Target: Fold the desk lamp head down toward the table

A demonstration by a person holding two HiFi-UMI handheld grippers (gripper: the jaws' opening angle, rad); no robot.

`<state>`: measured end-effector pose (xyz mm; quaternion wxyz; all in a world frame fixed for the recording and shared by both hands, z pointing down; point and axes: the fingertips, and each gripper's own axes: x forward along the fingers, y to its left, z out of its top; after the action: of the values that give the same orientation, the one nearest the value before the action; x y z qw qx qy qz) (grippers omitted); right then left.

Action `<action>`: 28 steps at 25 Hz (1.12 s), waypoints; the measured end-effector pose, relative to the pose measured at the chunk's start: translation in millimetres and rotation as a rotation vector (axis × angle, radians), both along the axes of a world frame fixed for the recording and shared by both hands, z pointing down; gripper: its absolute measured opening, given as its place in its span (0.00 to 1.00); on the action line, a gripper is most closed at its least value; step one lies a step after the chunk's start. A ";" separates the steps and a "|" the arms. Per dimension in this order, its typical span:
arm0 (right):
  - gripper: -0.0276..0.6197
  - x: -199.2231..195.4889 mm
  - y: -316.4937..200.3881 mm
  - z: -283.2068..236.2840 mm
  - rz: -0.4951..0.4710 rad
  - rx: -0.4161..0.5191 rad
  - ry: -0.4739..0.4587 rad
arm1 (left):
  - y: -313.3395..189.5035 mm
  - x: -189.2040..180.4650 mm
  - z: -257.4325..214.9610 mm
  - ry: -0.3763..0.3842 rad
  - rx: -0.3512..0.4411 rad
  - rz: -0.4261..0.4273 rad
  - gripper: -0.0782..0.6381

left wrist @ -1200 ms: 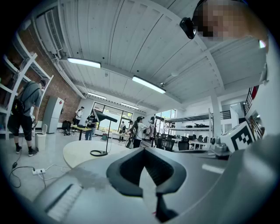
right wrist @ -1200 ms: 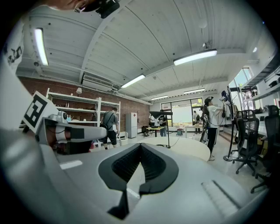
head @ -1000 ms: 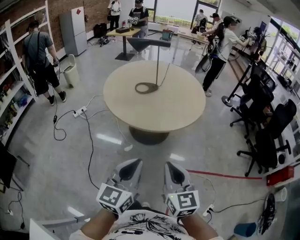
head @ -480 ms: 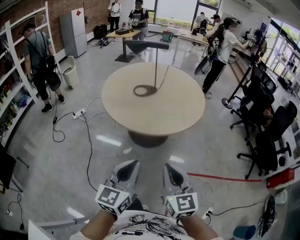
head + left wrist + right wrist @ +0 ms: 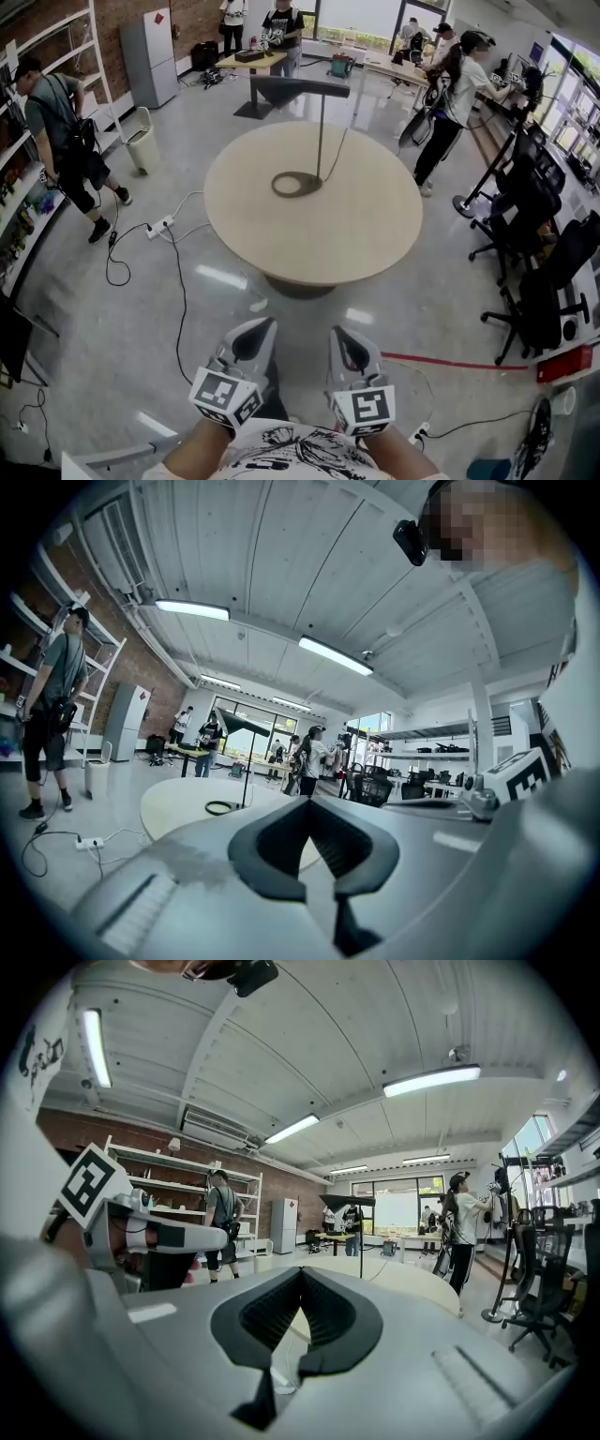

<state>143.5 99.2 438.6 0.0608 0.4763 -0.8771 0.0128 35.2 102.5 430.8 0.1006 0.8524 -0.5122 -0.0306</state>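
A black desk lamp stands on the round beige table (image 5: 309,234). Its ring base (image 5: 296,184) lies flat, a thin pole (image 5: 320,141) rises upright, and the wedge-shaped head (image 5: 286,89) sticks out level to the left at the top. The lamp also shows far off in the left gripper view (image 5: 246,726) and the right gripper view (image 5: 347,1201). My left gripper (image 5: 255,330) (image 5: 307,799) and right gripper (image 5: 345,336) (image 5: 300,1269) hang side by side close to my body, well short of the table, over the floor. Both are shut with nothing between the jaws.
A power strip (image 5: 157,225) and black cables (image 5: 178,281) lie on the floor left of the table. Office chairs (image 5: 539,281) stand at the right, with a red floor line (image 5: 450,361) nearby. A person (image 5: 61,141) walks by shelves at the left; others stand behind the table.
The person at the left has walked further left along the shelves. My view has shifted slightly. Both grippers stay shut in about the same place.
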 end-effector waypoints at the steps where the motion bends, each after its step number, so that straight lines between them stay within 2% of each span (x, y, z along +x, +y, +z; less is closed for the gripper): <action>1: 0.06 -3.1 -9.4 1.7 0.003 -0.002 0.006 | -10.6 -3.4 2.3 0.002 -0.002 0.002 0.12; 6: 0.06 -19.4 -71.1 0.5 0.024 0.029 0.038 | -78.4 -25.6 6.1 0.013 -0.005 0.017 0.12; 15: 0.06 -63.1 -213.4 -11.6 0.107 -0.014 0.029 | -225.0 -72.5 -4.9 0.016 -0.019 0.111 0.12; 19: 0.06 -79.2 -272.4 -8.4 0.149 -0.034 -0.003 | -285.4 -93.8 -8.7 0.009 -0.020 0.146 0.12; 24: 0.06 -90.3 -330.8 -2.2 0.210 -0.068 -0.036 | -337.0 -115.3 -13.7 0.002 -0.021 0.184 0.12; 28: 0.06 -94.4 -367.5 -8.4 0.222 -0.095 -0.066 | -371.6 -131.4 -19.4 0.020 -0.018 0.164 0.12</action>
<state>49.1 -268.3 430.2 0.0526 0.5665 -0.8188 0.0765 -96.1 -269.0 411.4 0.1157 0.8901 -0.4400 -0.0264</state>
